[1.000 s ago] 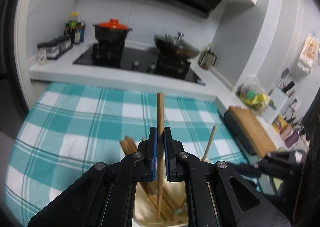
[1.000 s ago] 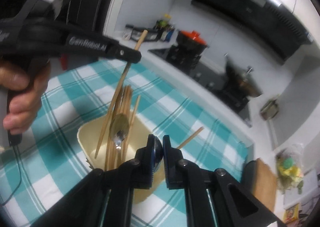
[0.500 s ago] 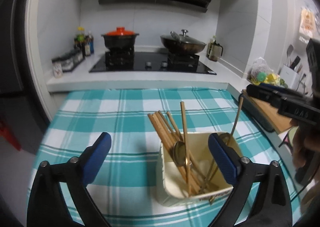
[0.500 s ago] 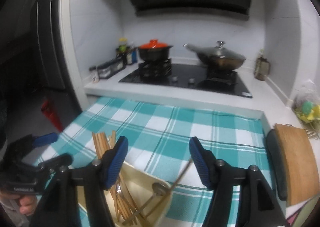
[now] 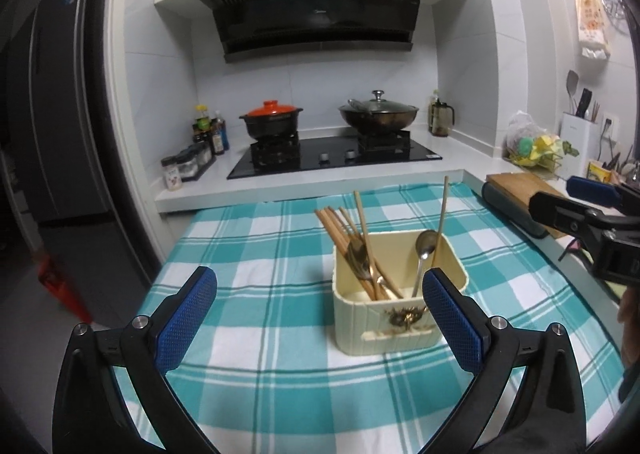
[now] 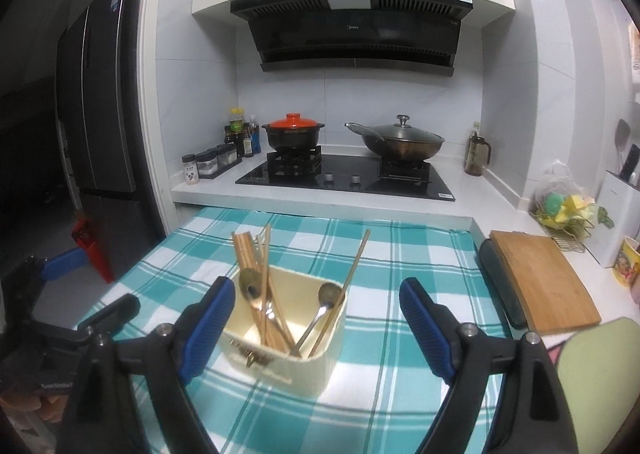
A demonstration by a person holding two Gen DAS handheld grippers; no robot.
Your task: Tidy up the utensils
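**Both tools let go, utensils now in the holder**

A second ago my left tool was pinching a wooden chopstick upright over the cream utensil holder, and my right tool was pressed together just over its rim. Now both have just been opening: jaws spread wide, nothing between the pads, both pulled back from the holder. The chopstick is no longer in my grip; it stands among the others.

Holder sits on the teal checked cloth over the worktop. Inside it: a bundle of wooden chopsticks leaning left, one single chopstick leaning on the right wall, and two metal spoons, bowls up. No loose utensils show on the cloth, so I judge the sorting done or near done.

Hard to tell:
- bottom of the holder, where the handles cross
- gold motif on its front, blurred
- whether the holder has a divider inside
- cloth nearest me, hidden by my own tool arms
- my right hand, only a dark sliver at the frame edge in the left view
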